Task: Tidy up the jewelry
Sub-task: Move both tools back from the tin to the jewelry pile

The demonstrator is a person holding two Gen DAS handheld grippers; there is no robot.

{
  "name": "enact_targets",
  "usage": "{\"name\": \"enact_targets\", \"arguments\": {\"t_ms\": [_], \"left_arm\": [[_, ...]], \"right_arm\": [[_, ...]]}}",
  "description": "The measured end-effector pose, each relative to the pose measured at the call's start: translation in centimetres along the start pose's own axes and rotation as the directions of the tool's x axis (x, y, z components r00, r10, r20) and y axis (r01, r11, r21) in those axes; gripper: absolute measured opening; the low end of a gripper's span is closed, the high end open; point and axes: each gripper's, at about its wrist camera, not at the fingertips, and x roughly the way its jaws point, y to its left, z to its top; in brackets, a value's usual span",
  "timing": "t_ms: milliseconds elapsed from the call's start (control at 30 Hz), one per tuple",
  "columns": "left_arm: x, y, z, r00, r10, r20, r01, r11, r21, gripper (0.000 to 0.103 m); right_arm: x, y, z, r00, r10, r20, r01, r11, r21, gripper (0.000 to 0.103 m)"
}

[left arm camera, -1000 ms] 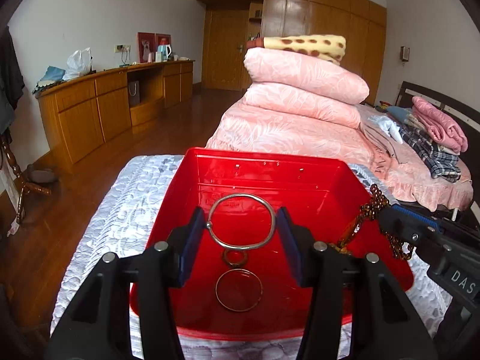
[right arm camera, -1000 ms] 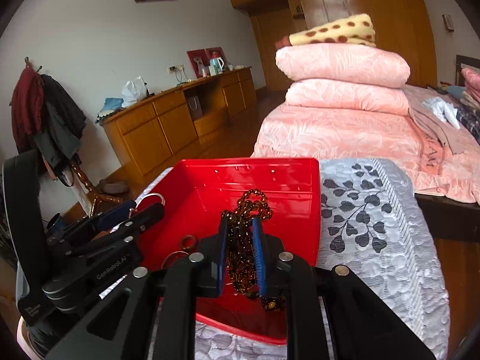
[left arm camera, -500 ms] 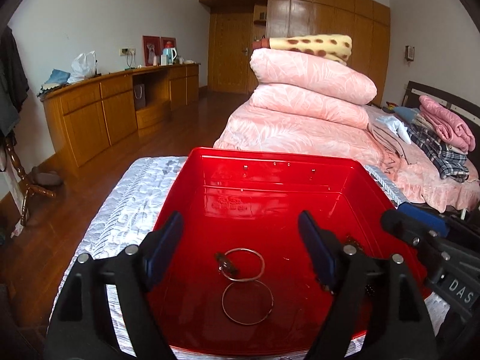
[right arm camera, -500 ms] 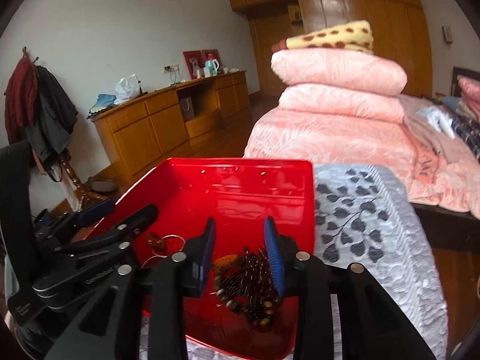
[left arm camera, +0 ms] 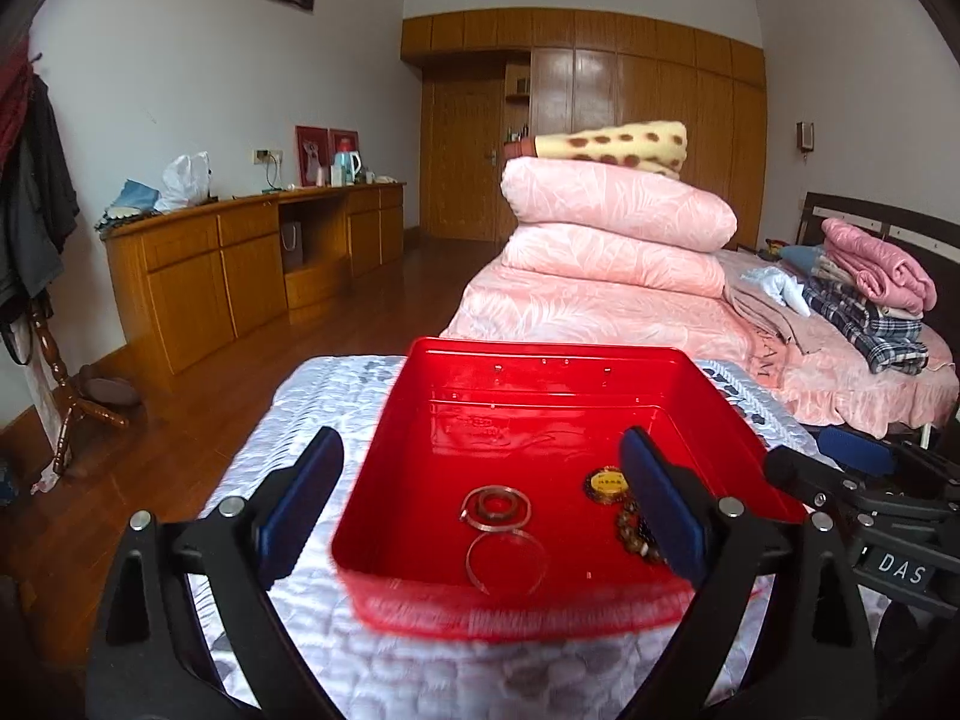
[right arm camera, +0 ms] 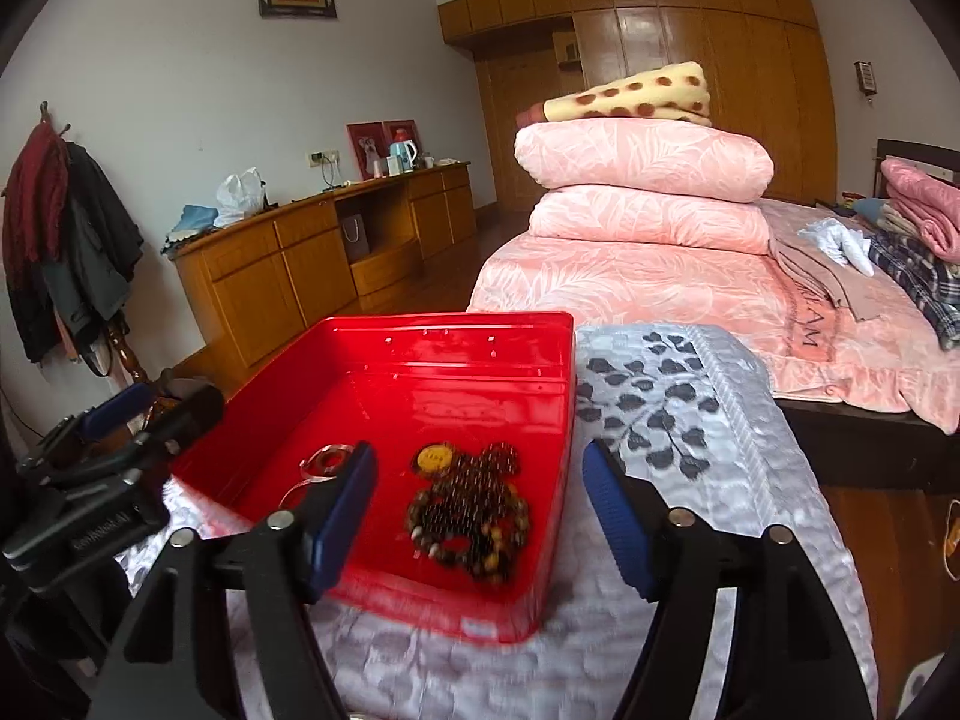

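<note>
Now I spread both the left gripper (left arm camera: 480, 498) and right gripper (right arm camera: 480, 510), nothing between their jaws, because bangles (left arm camera: 497, 507) and beads (right arm camera: 474, 510) already rest in the red tray (right arm camera: 558, 396).

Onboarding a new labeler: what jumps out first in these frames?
The bright red tray on the quilted grey cover, front and centre. Inside lie silver bangles toward its left and a heap of brown beads toward its right. Both claws, left and right, are opening with nothing gripped; behind, pink quilts are stacked on the bed.
</note>
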Motion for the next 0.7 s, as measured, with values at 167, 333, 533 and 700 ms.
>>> {"name": "enact_targets", "arguments": {"t_ms": [167, 333, 533, 700], "left_arm": [[-3.4, 0.2, -0.7, 1.000, -0.001, 0.011, 0.002, 1.000, -0.021, 0.093], [-5.7, 0.4, -1.7, 1.000, -0.007, 0.005, 0.007, 1.000, -0.023, 0.096], [-7.4, 1.7, -4.4, 1.000, 0.011, -0.022, -0.012, 0.999, -0.046, 0.097], [-8.3, 2.4, -6.9, 0.997, 0.017, -0.074, -0.021, 0.999, -0.049, 0.097]], "right_arm": [[-2.5, -0.1, -1.8, 1.000, 0.016, -0.020, -0.015, 0.999, 0.032, 0.081], [-4.1, 0.6, -3.7, 0.998, 0.012, -0.066, -0.011, 1.000, 0.016, 0.089], [-6.1, 2.0, -6.5, 0.997, -0.025, -0.068, 0.023, 0.999, -0.034, 0.097], [-6.1, 2.8, -9.0, 0.991, -0.022, -0.132, 0.016, 0.999, -0.045, 0.097]]}}
